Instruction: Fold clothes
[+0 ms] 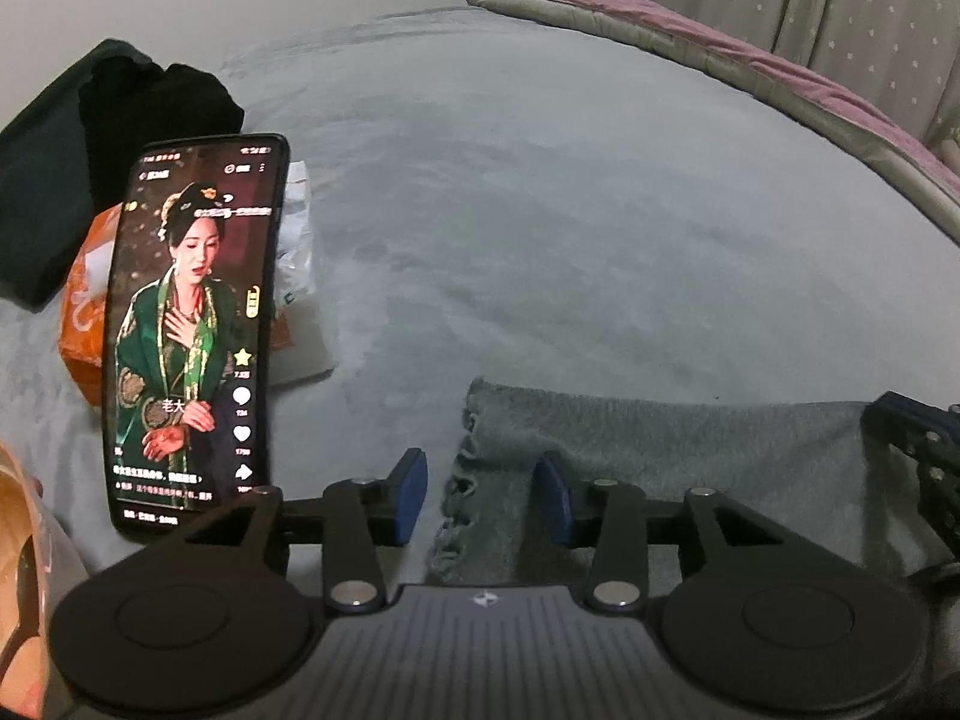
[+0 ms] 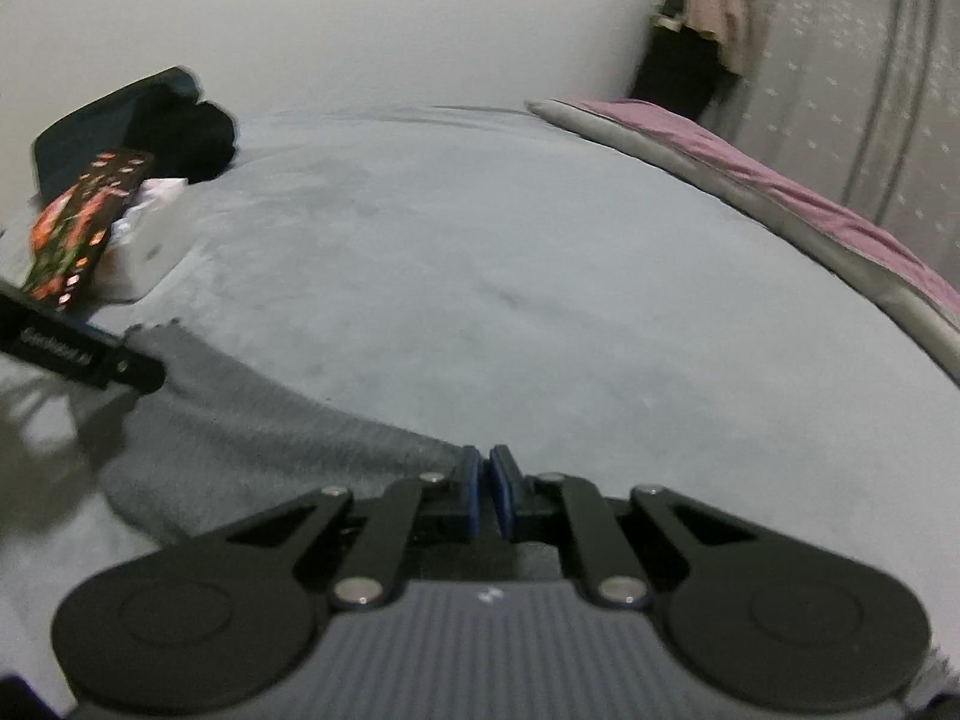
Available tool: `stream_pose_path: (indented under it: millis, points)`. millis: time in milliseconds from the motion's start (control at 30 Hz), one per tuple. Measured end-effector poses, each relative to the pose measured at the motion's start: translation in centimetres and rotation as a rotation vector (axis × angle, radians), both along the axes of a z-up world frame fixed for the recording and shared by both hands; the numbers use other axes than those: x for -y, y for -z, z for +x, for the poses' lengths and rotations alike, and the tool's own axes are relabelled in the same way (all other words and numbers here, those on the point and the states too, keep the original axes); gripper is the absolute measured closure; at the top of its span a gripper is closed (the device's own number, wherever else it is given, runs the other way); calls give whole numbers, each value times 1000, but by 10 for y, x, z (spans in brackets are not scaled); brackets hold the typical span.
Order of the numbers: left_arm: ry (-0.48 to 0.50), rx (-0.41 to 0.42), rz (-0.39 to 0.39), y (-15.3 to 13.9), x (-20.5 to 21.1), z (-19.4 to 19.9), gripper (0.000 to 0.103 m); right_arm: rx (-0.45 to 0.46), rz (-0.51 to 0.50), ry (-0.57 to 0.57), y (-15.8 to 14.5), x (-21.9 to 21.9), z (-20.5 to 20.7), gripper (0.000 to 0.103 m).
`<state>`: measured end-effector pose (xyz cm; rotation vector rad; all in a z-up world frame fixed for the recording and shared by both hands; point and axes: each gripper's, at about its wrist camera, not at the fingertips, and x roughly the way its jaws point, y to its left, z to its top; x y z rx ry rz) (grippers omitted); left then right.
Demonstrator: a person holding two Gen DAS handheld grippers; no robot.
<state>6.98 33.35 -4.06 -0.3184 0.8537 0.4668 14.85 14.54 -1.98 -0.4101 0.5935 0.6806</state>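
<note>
1. I see one garment to fold, a grey knit piece (image 1: 660,468), lying flat on the pale blue-grey bed cover (image 1: 540,210) at the bed's near edge.
2. Its fabric is fuzzy and mid-grey, darker than the cover beneath it.
3. In the left wrist view its left edge is ragged, with loose fringe-like loops.
4. In the right wrist view it stretches as a band from the near left towards the middle, its far edge curved.
</note>
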Motion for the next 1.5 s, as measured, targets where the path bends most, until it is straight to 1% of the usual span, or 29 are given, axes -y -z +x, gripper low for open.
stream_pose_path:
  millis: [100, 133, 167, 200, 233, 267, 333, 367, 467, 533, 600, 667, 833, 900, 1033, 1200, 1367, 1500]
  points:
    - [-5, 6, 14, 1, 1, 2, 60, -23, 14, 45, 14, -3, 4, 92]
    - [-7, 8, 16, 1, 1, 2, 60, -30, 34, 57, 14, -1, 4, 92]
    - [-10, 10, 19, 2, 1, 3, 59, -36, 54, 69, 15, 1, 4, 85]
    - [-14, 11, 24, 2, 2, 4, 59, -43, 76, 81, 14, 4, 4, 71]
    - [-18, 11, 29, 2, 4, 4, 59, -52, 108, 93, 11, 10, 4, 63]
    - [-21, 10, 37, 2, 7, 5, 58, -58, 141, 104, 9, 15, 2, 53]
    - [-25, 7, 58, 1, 12, 6, 58, -65, 201, 120, 6, 27, -1, 50]
    - [-25, 7, 71, 1, 14, 6, 57, -70, 230, 127, 5, 33, -2, 47]
    - [-26, 16, 105, 2, 18, 9, 56, -99, 318, 147, 9, 51, -3, 42]
    - [-29, 26, 123, 3, 20, 10, 56, -137, 345, 133, 11, 61, 0, 38]
    - [-60, 33, 119, 3, 22, 10, 55, -155, 365, 131, 11, 70, 3, 34]
    - [-71, 45, 121, 1, 26, 11, 55, -170, 395, 154, 9, 80, 8, 33]
    - [-49, 50, 145, 2, 38, 14, 55, -201, 464, 194, 6, 101, 17, 28]
    - [-48, 46, 167, 3, 41, 15, 55, -205, 470, 209, 6, 107, 20, 28]
    - [-50, 49, 184, 3, 43, 15, 55, -219, 475, 220, 7, 113, 24, 27]
    - [-57, 51, 187, 4, 43, 15, 53, -228, 472, 217, 8, 113, 24, 23]
    - [-56, 49, 197, 5, 46, 16, 52, -234, 464, 211, 9, 110, 25, 22]
    - [-60, 53, 188, 5, 44, 15, 51, -236, 461, 212, 9, 110, 26, 22]
